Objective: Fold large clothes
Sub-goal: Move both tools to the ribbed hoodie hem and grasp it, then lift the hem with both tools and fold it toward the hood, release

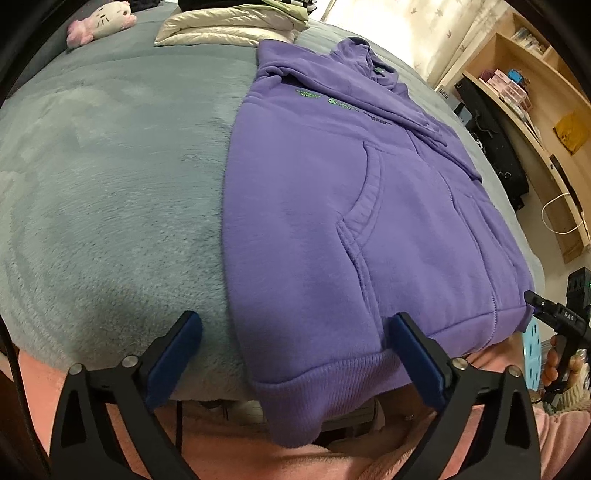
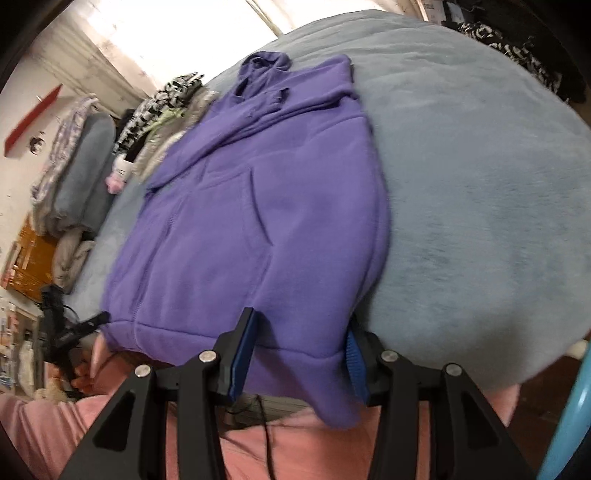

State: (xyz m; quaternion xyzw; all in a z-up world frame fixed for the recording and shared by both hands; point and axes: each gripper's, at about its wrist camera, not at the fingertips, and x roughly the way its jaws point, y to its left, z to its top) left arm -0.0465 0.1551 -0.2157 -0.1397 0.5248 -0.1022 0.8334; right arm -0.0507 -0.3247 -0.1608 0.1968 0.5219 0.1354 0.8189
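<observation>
From the left wrist view, the purple hoodie (image 1: 369,206) lies face up on a grey-blue plush bed (image 1: 110,166), its sides already folded inward so it forms a long strip, hood at the far end and ribbed hem hanging over the near edge of the bed. The left claw (image 1: 295,354) stands wide open, its blue pads apart: the left-hand finger is over the bare blanket and the right-hand one over the hem, with the hoodie's near corner between them but not pinched. At the right edge the right claw (image 1: 532,299) shows at the hoodie's other near corner, held by a hand (image 1: 554,365). A pink and white plush toy (image 1: 99,22) and a cream folded quilt (image 1: 225,29) lie at the far end of the bed. From the right wrist view, which is somewhat blurred, the right claw (image 2: 299,354) is partly closed around the hanging hem corner of the hoodie (image 2: 266,221); the cloth fills the gap between the blue pads, and seems gripped. The left claw (image 2: 99,317) appears at the left edge, above a pink sleeve (image 2: 44,417).
</observation>
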